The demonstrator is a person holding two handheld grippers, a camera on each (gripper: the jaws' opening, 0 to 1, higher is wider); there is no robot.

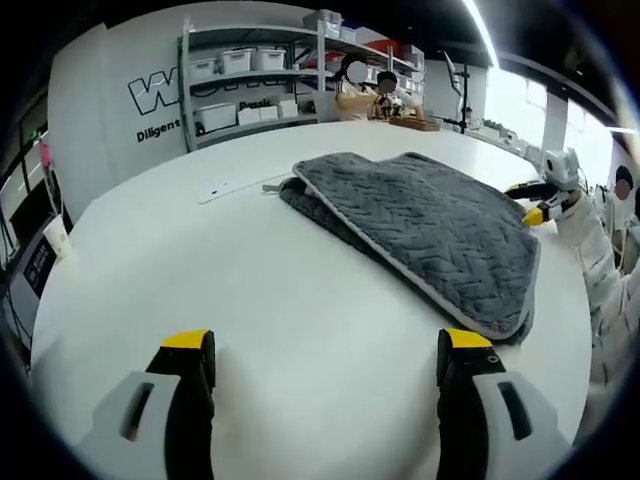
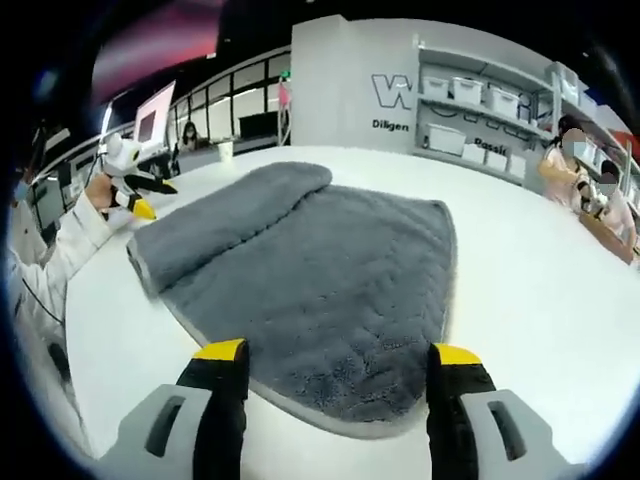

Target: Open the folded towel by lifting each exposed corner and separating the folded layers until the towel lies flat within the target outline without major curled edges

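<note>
Both grippers stand open and empty: the left gripper (image 1: 325, 365) at the frame's bottom over bare table (image 1: 250, 290), the right gripper (image 2: 338, 372) just above the towel's (image 2: 310, 285) near edge. The towel lies centre-frame, seemingly one fold left, upper left; no outline visible.

A grey quilted towel (image 1: 430, 225) (image 2: 310, 280) lies on the white surface (image 1: 250, 300), still folded: 1 upper layer (pale-edged) sits over a lower one, with 1 end rolled over.
</note>
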